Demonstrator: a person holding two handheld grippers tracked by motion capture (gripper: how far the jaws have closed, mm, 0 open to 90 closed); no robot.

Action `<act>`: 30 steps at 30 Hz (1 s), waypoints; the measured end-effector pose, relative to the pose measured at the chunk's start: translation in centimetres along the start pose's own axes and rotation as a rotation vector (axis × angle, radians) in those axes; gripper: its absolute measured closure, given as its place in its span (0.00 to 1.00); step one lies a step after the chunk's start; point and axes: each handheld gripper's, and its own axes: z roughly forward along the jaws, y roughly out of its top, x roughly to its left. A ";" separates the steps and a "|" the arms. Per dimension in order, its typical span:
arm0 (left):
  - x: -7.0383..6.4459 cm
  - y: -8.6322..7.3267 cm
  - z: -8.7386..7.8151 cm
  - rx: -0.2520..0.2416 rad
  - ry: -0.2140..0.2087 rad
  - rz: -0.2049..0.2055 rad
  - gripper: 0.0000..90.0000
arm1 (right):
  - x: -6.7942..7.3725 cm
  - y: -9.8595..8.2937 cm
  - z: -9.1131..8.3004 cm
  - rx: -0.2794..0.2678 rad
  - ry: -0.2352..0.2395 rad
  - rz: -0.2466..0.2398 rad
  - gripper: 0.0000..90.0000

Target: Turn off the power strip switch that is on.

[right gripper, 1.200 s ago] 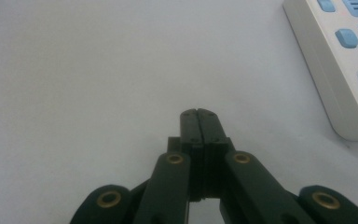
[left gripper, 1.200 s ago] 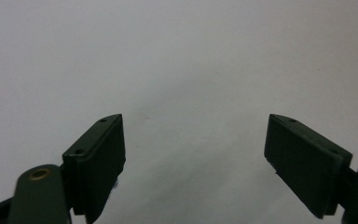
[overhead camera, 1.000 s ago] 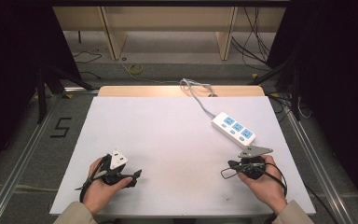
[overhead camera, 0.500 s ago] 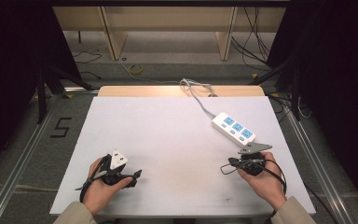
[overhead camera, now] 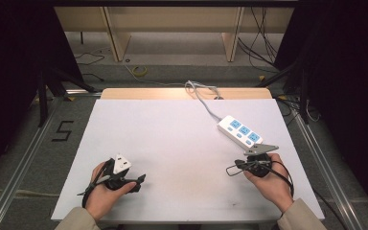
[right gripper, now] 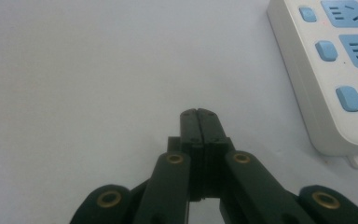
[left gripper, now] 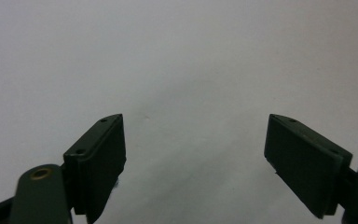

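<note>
My left gripper (overhead camera: 139, 181) rests low on the white table (overhead camera: 172, 134) at the front left, held in a hand, with a pale three-cornered plate on top. Its jaws stand wide open in the left gripper view (left gripper: 196, 149), with bare table between them. My right gripper (overhead camera: 230, 168) sits at the front right and points left, its jaws pressed together (right gripper: 200, 114) on nothing. A white power strip (overhead camera: 242, 132) with blue sockets lies just beyond it, and appears at the right edge of the right gripper view as the power strip (right gripper: 335, 70).
The strip's white cable (overhead camera: 203, 98) runs to the table's far edge and loops there. A wooden ledge (overhead camera: 182, 93) borders the back of the table. Metal rails run along both sides, and dark cables lie on the floor beyond.
My right gripper has edged slightly forward toward the power strip. The left gripper has stayed where it was.
</note>
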 end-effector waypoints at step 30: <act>0.0 0.0 0.0 0.001 0.001 -0.001 0.23 | -1.7 1.6 0.3 0.015 -0.031 0.010 1.00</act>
